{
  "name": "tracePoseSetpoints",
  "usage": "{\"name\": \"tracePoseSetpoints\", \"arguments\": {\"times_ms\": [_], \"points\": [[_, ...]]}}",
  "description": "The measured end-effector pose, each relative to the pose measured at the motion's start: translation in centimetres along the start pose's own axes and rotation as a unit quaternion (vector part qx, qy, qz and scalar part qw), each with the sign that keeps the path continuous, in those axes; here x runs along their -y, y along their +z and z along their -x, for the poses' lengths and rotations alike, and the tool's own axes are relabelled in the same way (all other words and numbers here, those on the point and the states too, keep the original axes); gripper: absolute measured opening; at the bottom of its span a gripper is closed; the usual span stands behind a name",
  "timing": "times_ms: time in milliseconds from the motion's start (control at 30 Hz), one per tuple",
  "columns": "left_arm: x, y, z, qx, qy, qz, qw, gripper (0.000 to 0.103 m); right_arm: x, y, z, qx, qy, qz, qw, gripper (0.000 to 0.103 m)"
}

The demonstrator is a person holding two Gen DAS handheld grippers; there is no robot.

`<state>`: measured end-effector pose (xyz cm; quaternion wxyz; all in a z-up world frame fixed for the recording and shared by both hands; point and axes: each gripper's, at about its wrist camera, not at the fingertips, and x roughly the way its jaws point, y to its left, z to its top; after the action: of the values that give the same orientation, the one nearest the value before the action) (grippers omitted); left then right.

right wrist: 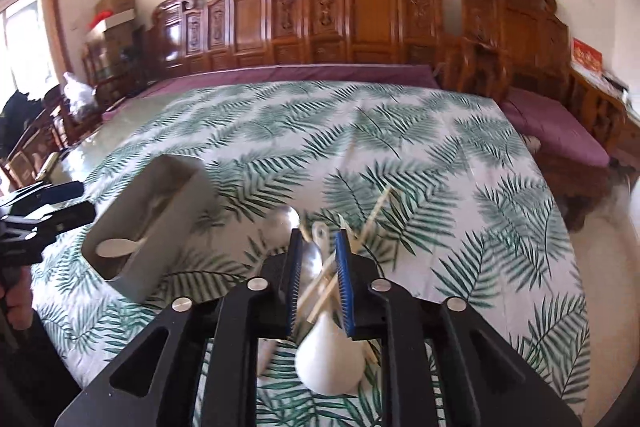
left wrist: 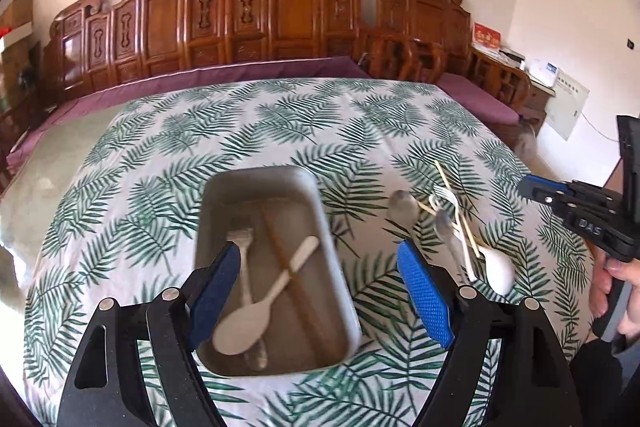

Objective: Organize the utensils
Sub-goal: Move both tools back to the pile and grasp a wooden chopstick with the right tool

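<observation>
White spoon (right wrist: 330,359) under right gripper (right wrist: 318,247), fingers set narrow, pile of utensils between them; whether they grip any of it cannot be told

Pile on leaf-print counter (right wrist: 460,187): white spoon, wooden chopsticks (right wrist: 320,293) crossed over it, two metal spoons (left wrist: 404,205), white fork (left wrist: 450,197), all touching or overlapping. Left gripper (left wrist: 320,267) spread wide above grey tray (left wrist: 334,239), holding nothing. Tray, left of pile, holds metal fork (left wrist: 244,247), white paddle spoon (left wrist: 256,315) and brown chopstick (left wrist: 288,267) crossing it. Carved wooden bench (left wrist: 256,15) behind counter
</observation>
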<state>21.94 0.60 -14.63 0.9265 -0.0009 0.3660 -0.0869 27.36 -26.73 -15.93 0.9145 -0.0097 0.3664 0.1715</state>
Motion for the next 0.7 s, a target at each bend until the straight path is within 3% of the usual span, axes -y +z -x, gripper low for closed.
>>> {"name": "tracePoseSetpoints", "arguments": {"times_ms": [300,700], "points": [[2.7,-0.9,-1.2,-0.01,-0.012,-0.019,0.9997,0.077,1.9,-1.7,-5.5,-0.058,0.011,-0.052,0.997,0.02],[5.3,-2.3,-2.6,-0.028,-0.024,-0.044,0.9983,0.077,2.7,-2.2,-10.9,-0.111,-0.018,-0.087,0.99,0.02]]}}
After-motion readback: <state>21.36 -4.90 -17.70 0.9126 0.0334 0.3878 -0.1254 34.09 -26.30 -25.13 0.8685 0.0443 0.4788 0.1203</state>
